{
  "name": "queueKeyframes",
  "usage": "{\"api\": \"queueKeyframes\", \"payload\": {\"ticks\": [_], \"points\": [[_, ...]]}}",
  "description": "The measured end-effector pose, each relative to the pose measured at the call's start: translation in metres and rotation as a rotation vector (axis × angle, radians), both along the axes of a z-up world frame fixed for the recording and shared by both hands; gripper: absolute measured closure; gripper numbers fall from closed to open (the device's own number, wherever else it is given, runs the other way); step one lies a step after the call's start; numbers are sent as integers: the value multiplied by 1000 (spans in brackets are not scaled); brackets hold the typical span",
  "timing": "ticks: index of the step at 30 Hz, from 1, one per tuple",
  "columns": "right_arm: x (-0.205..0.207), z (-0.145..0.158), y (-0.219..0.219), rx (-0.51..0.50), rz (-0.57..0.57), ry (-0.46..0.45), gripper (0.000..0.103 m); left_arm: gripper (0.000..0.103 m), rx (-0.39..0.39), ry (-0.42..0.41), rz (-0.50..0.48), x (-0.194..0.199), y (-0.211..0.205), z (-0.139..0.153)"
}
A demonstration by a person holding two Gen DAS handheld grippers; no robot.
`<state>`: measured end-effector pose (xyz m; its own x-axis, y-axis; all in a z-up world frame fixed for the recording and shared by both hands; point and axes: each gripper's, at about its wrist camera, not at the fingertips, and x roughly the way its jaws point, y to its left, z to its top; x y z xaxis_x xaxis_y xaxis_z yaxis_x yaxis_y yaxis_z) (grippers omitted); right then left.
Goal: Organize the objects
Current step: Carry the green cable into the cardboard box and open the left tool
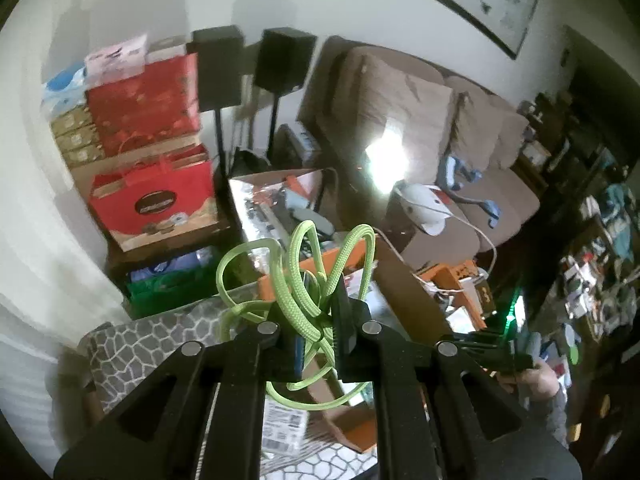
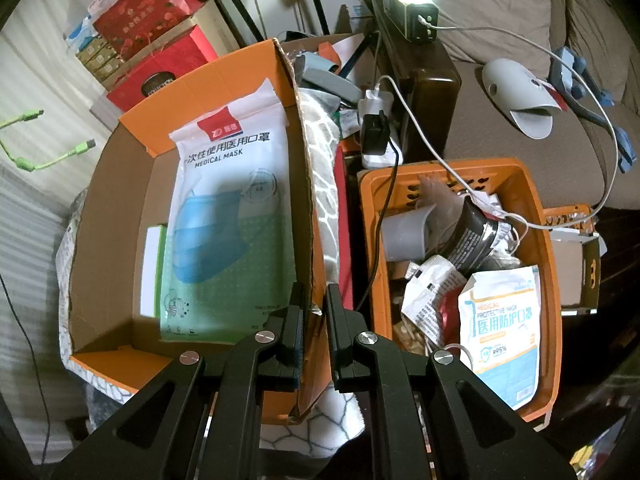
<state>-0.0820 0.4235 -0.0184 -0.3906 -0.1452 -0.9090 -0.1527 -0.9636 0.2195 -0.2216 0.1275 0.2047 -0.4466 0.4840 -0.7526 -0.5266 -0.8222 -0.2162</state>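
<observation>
Here my left gripper [image 1: 320,320] is pinched shut on a bundled green cable [image 1: 304,280], loops standing above the jaws. My right gripper [image 2: 316,320] clamps the cardboard box [image 2: 120,208] by its right wall. The box lies below, left of the orange basket [image 2: 548,264]; the left hand is nearer.

Tangled lime-green braided cable [image 1: 308,284] dangling loose, orange-flapped cardboard box [image 2: 120,208] open

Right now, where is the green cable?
The green cable is bunched between the left tongs, lifted above the cardboard box; in the right wrist view its plug ends dangle at the far left.
</observation>
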Motion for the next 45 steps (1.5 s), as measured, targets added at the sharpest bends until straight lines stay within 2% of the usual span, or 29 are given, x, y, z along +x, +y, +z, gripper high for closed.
{"api": "queueKeyframes", "payload": {"ticks": [6,10,17,23,32,35,38,40,45], "points": [[0,0,0,0,1,0,94,93,-13,11,-49,11,35,1],[0,0,0,-3,-1,1,94,93,-47,-7,-53,9,59,-19],[1,0,0,-6,0,2,94,93,-110,-77,-28,-9,88,-85],[0,0,-2,-2,2,4,94,93,-183,-122,21,-26,94,-137],[0,1,-2,-1,3,4,94,92,-287,-187,35,-35,100,-188],[0,0,-2,-3,2,5,94,87,-344,-204,27,-36,105,-201],[1,1,-1,-6,2,5,94,62,-339,-194,24,-37,102,-202],[1,1,-1,-5,2,5,94,42,-317,-188,32,-37,98,-197],[2,1,0,-2,3,5,94,34,-257,-186,45,-40,84,-180]]}}
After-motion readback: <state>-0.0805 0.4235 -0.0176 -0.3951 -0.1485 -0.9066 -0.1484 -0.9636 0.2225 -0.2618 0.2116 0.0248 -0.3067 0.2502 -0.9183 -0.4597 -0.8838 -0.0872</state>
